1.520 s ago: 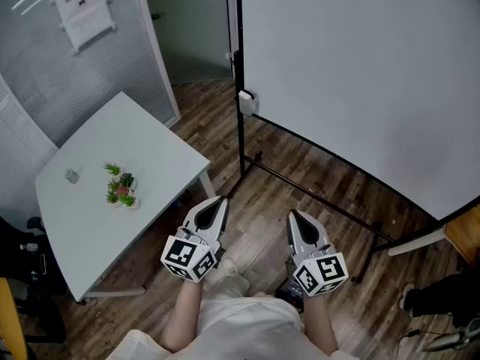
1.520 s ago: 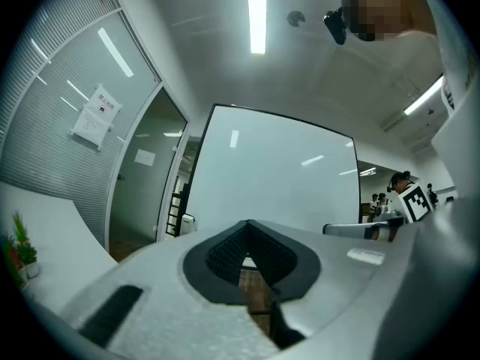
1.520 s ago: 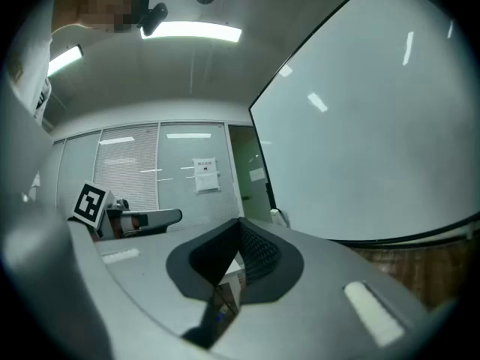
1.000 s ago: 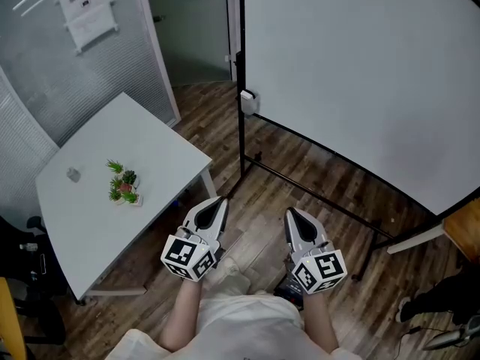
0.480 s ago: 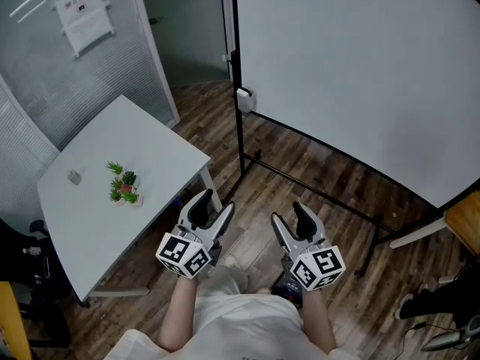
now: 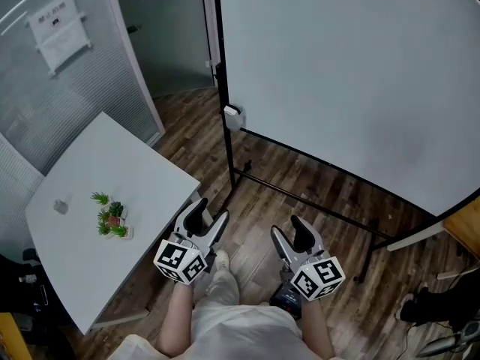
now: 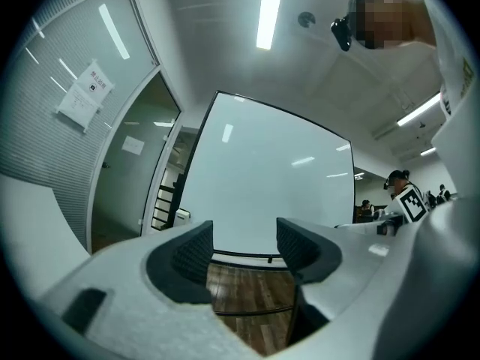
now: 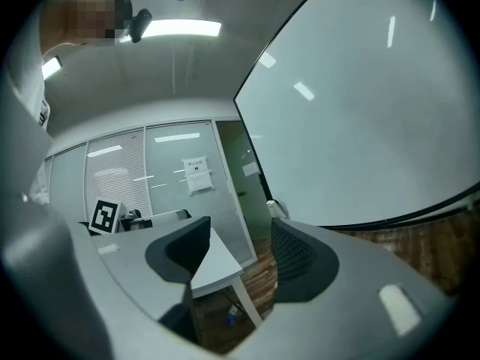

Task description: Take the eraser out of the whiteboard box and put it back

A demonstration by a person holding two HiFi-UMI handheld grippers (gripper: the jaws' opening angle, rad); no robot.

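Observation:
A small white whiteboard box (image 6: 233, 116) hangs on the left post of the big whiteboard (image 6: 352, 73); I see no eraser in it from here. My left gripper (image 6: 209, 216) and right gripper (image 6: 290, 232) are held low over the wood floor, well short of the box. Both have just been opening and stand open with nothing between their jaws. Past the left gripper (image 7: 244, 246) in the left gripper view I see the whiteboard (image 7: 262, 178) and the box (image 7: 181, 214). Beyond the right gripper (image 8: 236, 250) in the right gripper view, the box (image 8: 278, 208) shows too.
A white table (image 6: 135, 178) with a small plant (image 6: 111, 217) and a grey object (image 6: 60, 206) stands at the left. The whiteboard stand's black bars (image 6: 300, 197) run across the floor ahead. A glass partition (image 6: 67, 88) closes the back left.
Both grippers' jaws, shut a second ago, now stand apart. In the head view the whiteboard's post and box have shifted left and down, and the table has slid left.

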